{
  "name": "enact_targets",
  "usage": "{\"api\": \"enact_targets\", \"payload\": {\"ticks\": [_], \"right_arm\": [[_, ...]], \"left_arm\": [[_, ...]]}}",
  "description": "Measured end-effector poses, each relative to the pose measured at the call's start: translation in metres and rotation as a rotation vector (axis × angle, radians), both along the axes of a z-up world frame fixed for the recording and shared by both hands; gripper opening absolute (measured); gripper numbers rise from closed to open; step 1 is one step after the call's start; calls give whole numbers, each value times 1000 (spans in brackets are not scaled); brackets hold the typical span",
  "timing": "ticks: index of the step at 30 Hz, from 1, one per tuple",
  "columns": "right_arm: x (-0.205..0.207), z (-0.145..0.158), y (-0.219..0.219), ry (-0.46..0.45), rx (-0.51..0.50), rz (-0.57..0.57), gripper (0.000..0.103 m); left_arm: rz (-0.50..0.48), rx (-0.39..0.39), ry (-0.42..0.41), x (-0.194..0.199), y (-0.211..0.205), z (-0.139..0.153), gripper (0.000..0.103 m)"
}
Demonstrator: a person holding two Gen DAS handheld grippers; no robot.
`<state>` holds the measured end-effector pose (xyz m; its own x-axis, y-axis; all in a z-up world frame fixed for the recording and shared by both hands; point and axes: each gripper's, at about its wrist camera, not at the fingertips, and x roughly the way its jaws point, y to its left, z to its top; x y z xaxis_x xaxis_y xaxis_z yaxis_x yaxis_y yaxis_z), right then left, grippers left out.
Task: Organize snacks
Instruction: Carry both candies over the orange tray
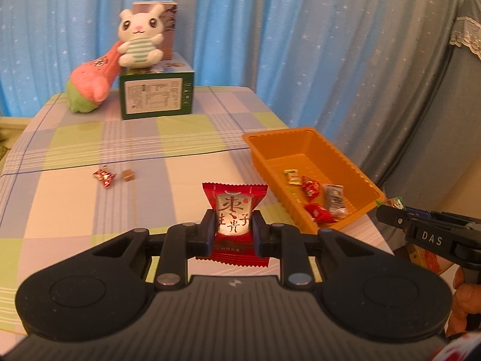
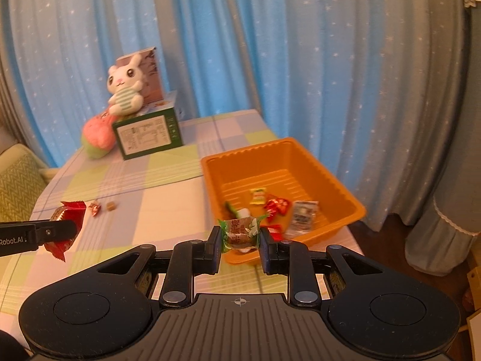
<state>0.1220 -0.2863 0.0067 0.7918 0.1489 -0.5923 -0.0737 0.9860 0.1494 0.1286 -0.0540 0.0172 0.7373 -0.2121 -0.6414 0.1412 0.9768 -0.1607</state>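
My left gripper point(image 1: 234, 228) is shut on a red snack packet point(image 1: 233, 207) with a silver label, held above the checked tablecloth. Seen from the right wrist, that same packet point(image 2: 67, 225) hangs at the far left in the left gripper point(image 2: 64, 228). My right gripper point(image 2: 240, 236) is shut on a green-ended candy point(image 2: 240, 231) just before the near rim of the orange tray point(image 2: 210, 168). From the left wrist the right gripper point(image 1: 390, 209) shows at the right edge beside the tray point(image 1: 255, 147), which holds several wrapped snacks. A small red candy point(image 1: 104, 176) and a brown cube point(image 1: 127, 175) lie on the cloth.
A green box point(image 1: 156, 94) stands at the back of the table with a white rabbit toy point(image 1: 139, 39) on it and a pink-green plush point(image 1: 90, 82) leaning beside it. Blue starred curtains hang behind. The table edge point(image 1: 375, 234) runs just right of the tray. A hand point(image 1: 464, 303) grips the right tool.
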Motion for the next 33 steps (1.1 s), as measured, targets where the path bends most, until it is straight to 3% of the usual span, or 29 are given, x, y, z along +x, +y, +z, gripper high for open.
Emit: {"api": "enact_targets", "payload": {"ticks": [15, 33], "right_arm": [[12, -3, -47, 8, 11, -86, 26], [54, -18, -76, 33, 7, -91, 26]], "left_arm": [[-111, -16, -2, 26, -62, 2, 22], [-176, -19, 22, 75, -111, -10, 22]]}}
